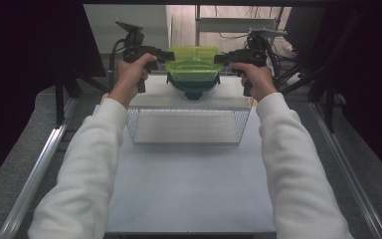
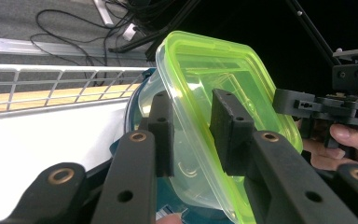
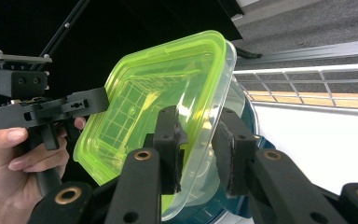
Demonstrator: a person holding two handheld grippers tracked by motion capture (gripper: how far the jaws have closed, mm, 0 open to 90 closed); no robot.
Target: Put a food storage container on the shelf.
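green-lidded container [image 1: 194,67] between left gripper [image 1: 165,54] and right gripper [image 1: 220,59].

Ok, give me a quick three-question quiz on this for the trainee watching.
1. The lid is: A red, B lime green, C black?
2. True or false: the clear container lies on the floor of the wire basket.
3. What colour is the vessel under the clear container?
Key: 1 B. 2 false: the left gripper and the right gripper flank it beyond the basket. 3 teal.
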